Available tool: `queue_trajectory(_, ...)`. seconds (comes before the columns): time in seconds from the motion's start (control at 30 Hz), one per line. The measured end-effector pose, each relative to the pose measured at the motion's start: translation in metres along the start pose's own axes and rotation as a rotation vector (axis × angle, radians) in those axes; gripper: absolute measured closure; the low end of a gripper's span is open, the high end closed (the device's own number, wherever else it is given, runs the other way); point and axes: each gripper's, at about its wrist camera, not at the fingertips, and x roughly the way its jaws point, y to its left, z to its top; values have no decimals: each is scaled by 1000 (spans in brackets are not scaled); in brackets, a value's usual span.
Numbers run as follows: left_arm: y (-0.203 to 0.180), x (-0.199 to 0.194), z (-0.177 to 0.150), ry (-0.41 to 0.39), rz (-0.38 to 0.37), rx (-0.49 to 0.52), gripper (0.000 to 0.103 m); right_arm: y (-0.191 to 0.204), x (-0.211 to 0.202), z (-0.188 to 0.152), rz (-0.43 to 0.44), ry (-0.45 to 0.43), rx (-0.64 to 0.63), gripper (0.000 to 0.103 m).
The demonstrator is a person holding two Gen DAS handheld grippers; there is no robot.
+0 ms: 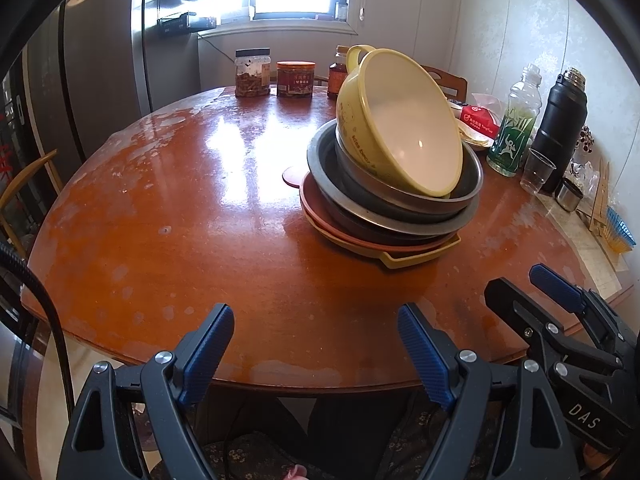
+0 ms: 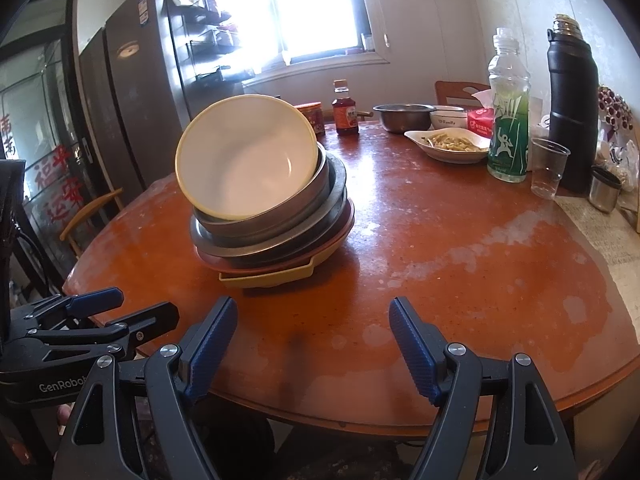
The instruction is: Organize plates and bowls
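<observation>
Left tongs [image 1: 316,334] and right tongs [image 2: 313,326] are held apart and empty over the near edge of the round brown wooden desk [image 1: 160,216]. Mid-desk, one stack is seen: a yellow plastic bowl [image 1: 404,120] tilted in grey metal bowls [image 1: 400,196] on pink and yellow plates [image 1: 384,248]. Either a finished stack or one awaiting sorting is fitted. Behind it, a clear green-labelled bottle [image 2: 508,120], a black flask [image 2: 572,96] and a white dish of food [image 2: 448,145] crowd the far right.

A round, glossy red-brown desk [image 2: 440,248] with pale worn patches carries a stack [image 2: 268,208] whose bottom piece, a yellow tray [image 2: 280,276], rests directly on it. Behind the stack stand jars [image 1: 252,74] and a sauce bottle [image 2: 345,110]. Right of the stack are a food plate [image 2: 448,146], a steel bowl [image 2: 402,117], a green bottle [image 2: 507,120], a clear cup [image 2: 547,168] and a black flask [image 2: 572,112].
</observation>
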Motion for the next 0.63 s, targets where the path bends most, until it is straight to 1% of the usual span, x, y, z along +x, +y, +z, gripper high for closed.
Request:
queue_trajectory(0.53, 1, 2, 0, 6, 11, -5, 19, 1, 1, -2, 1, 9, -2, 24)
queue_trajectory(0.63, 4, 4, 0, 5, 2, -10, 19, 0, 1, -2, -1, 10, -5, 23)
